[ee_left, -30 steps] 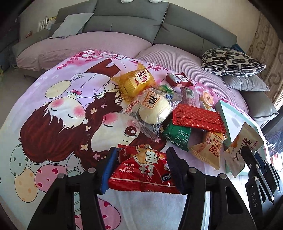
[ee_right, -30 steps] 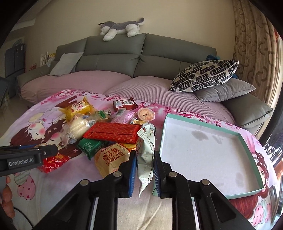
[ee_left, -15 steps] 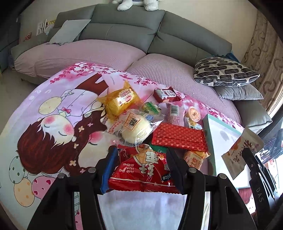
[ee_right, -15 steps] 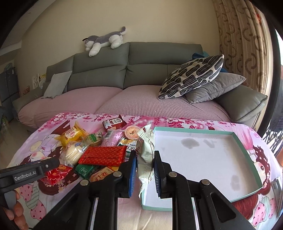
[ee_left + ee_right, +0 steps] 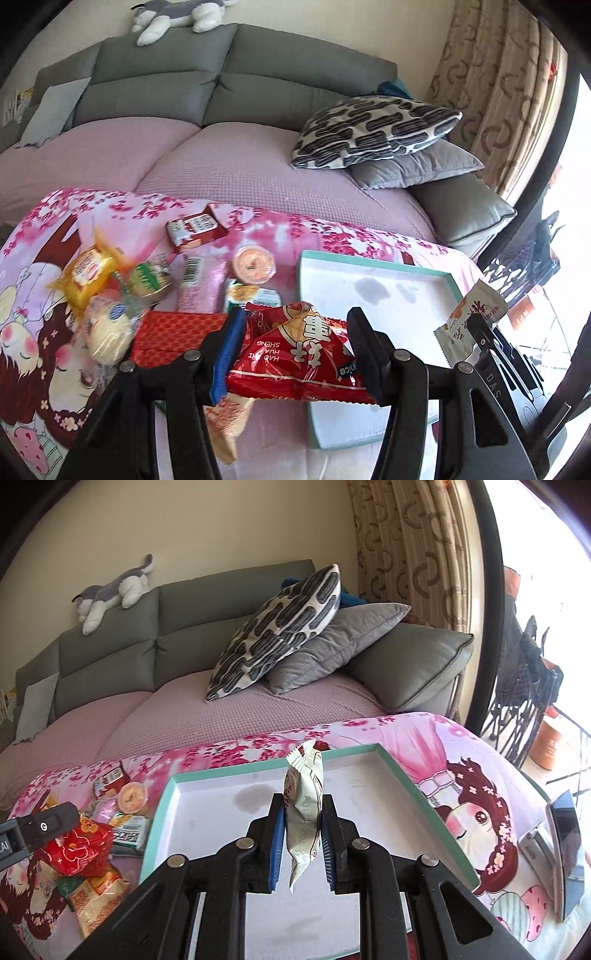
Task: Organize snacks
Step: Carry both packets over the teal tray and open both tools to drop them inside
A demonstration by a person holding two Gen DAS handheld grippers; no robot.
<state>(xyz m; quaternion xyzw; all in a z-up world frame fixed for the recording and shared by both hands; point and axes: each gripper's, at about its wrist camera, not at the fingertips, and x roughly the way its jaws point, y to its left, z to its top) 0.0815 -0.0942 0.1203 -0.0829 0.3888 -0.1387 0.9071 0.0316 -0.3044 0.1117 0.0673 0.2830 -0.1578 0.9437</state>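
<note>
Left gripper (image 5: 295,347) clenched red packet (image 5: 303,354); right gripper (image 5: 303,834) clenched pale sachet (image 5: 303,812) over tray (image 5: 424,797) (phone (image 5: 565,849) only in right view).

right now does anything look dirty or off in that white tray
Yes: the white tray has grey blotches on its floor near the far rim, like old stains or damp marks. It holds no snacks yet; both packets are held above it.

Setting: home living room. Evidence: grey sectional sofa (image 5: 122,653) along the far wall, plush dog (image 5: 110,590) on its backrest; patterned cushion (image 5: 280,627) and grey cushion (image 5: 340,638) far right; patterned curtain (image 5: 413,550) at bright right-hand window; cartoon-print cloth (image 5: 480,775) covering the near surface.
</note>
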